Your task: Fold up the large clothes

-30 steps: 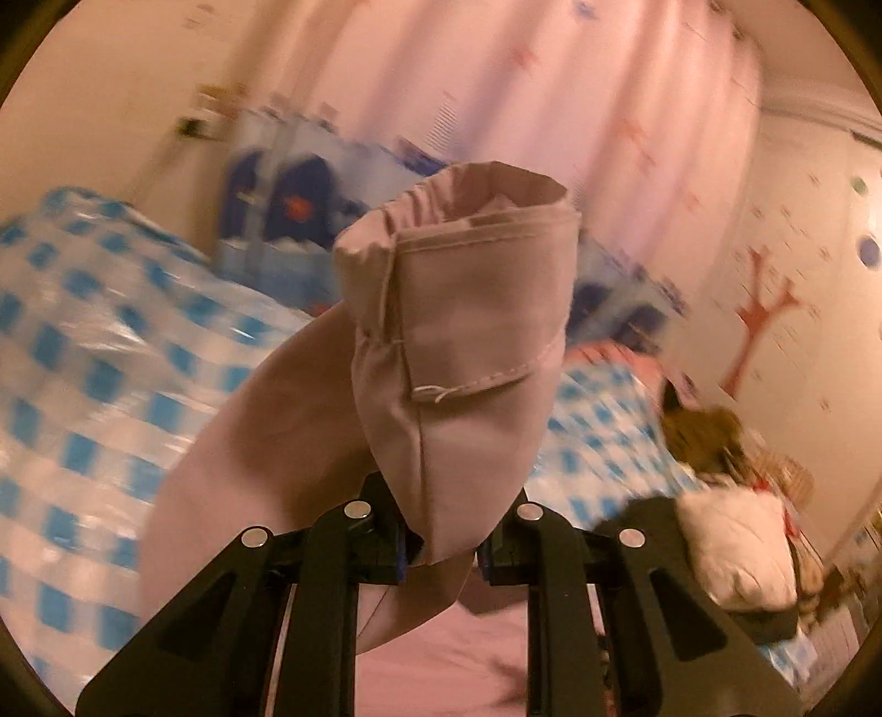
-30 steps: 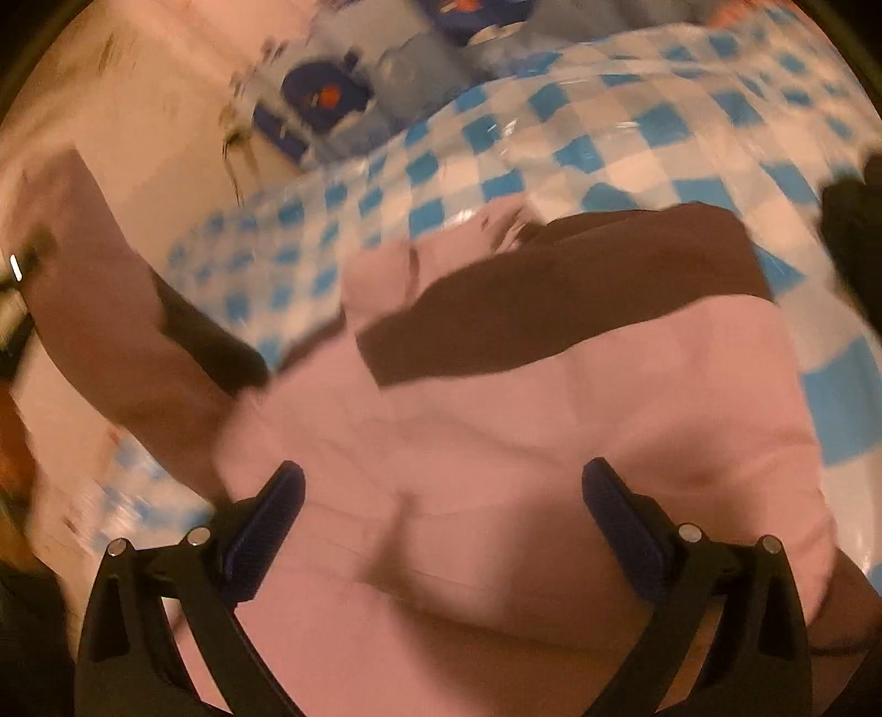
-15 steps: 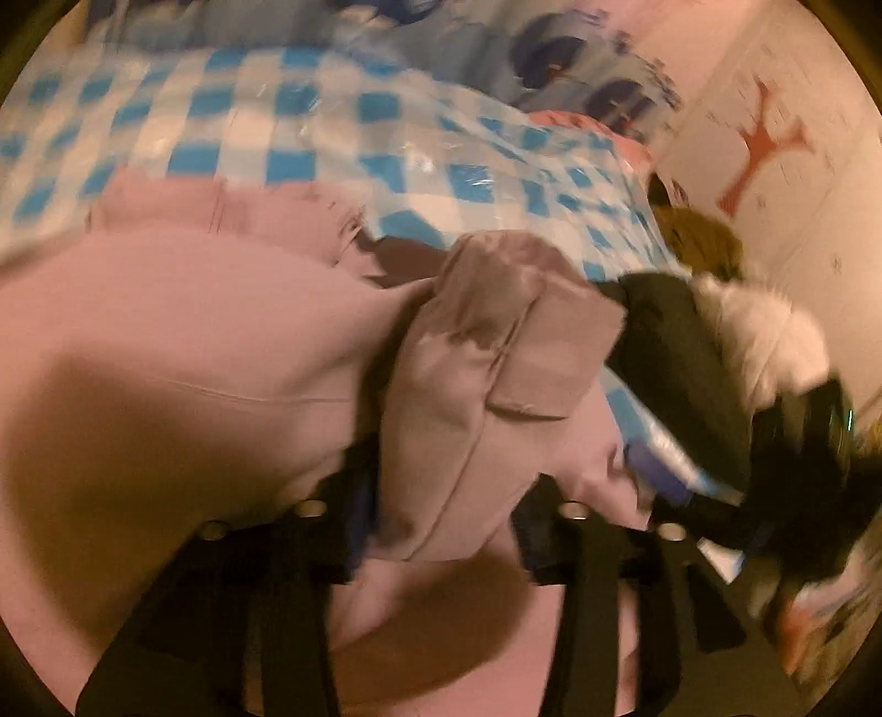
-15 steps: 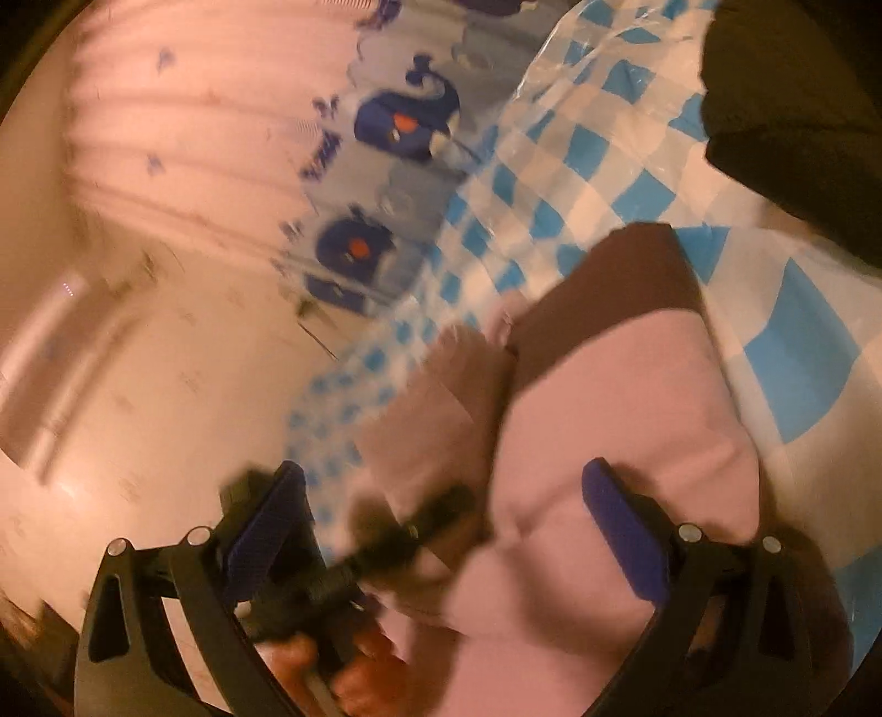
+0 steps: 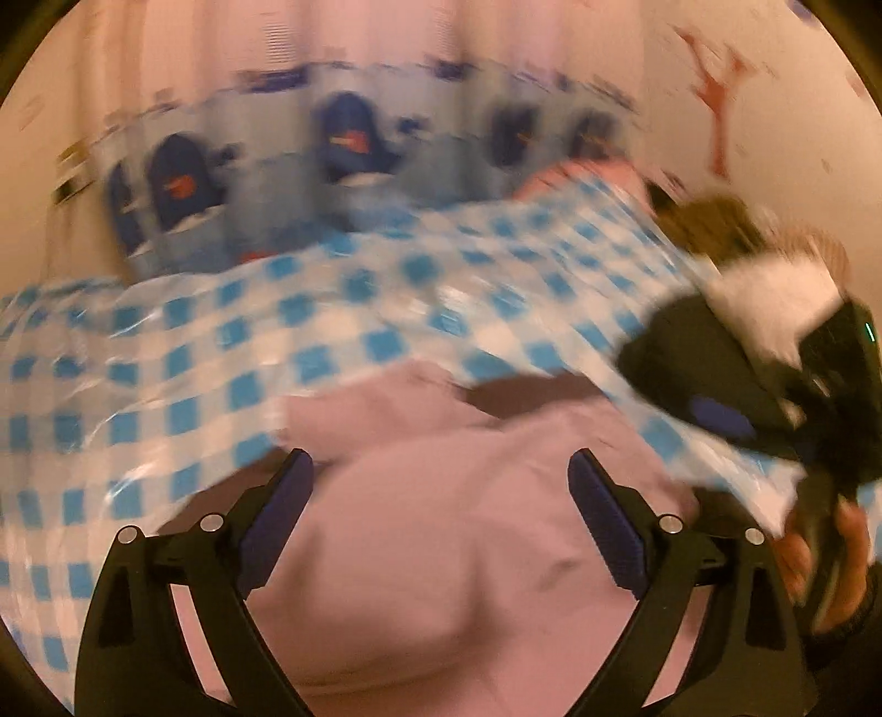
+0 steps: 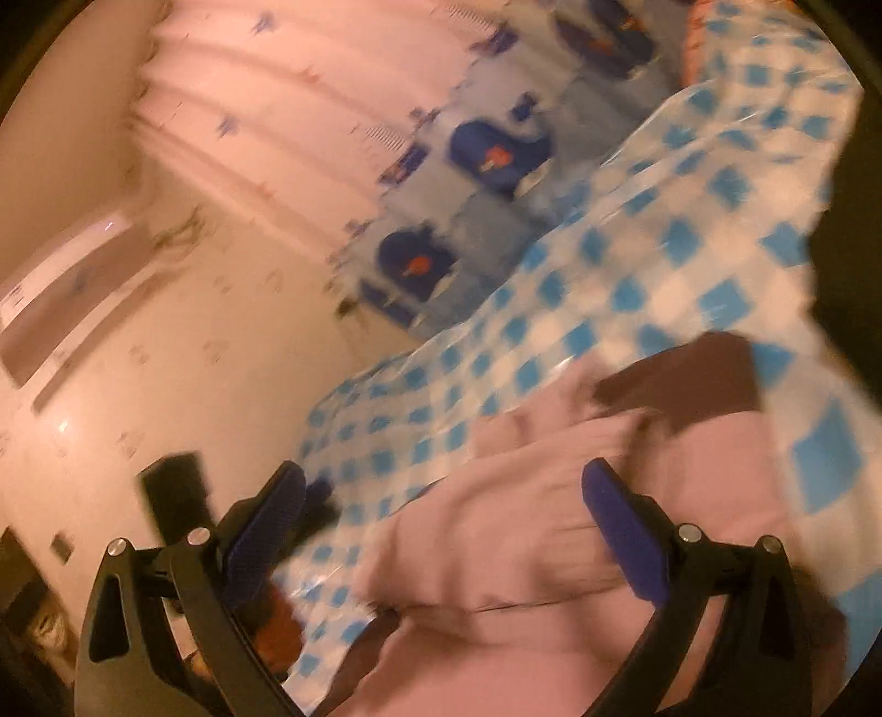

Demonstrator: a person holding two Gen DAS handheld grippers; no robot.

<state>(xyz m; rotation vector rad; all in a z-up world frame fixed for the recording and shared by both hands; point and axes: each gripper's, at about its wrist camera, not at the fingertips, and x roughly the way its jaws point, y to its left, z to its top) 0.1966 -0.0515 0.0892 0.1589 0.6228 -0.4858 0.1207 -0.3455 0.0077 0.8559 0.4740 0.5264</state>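
A large pink garment (image 5: 441,551) lies on the blue-and-white checked sheet (image 5: 165,386), with a brown patch of its inside (image 5: 523,397) showing at the far edge. My left gripper (image 5: 441,480) hovers over it with its jaws opening wide; the cloth lies below them and no pad presses on it. In the right wrist view the same pink garment (image 6: 551,540) and its brown inside (image 6: 689,380) sit under my right gripper (image 6: 446,496), which is open and holds nothing. In the left wrist view my right gripper (image 5: 716,413) appears at the right, held by a hand (image 5: 843,551).
A dark garment with white fur trim (image 5: 772,303) lies on the sheet at the right. Blue patterned fabric (image 5: 353,143) and a pink curtain (image 5: 441,33) back the bed. A cream wall (image 6: 110,331) with a dark box (image 6: 176,496) stands at the left.
My left gripper has let go of the folded pink cuff, dropped toward the garment and opened wide. The right gripper has stayed open and tilted up toward the wall.
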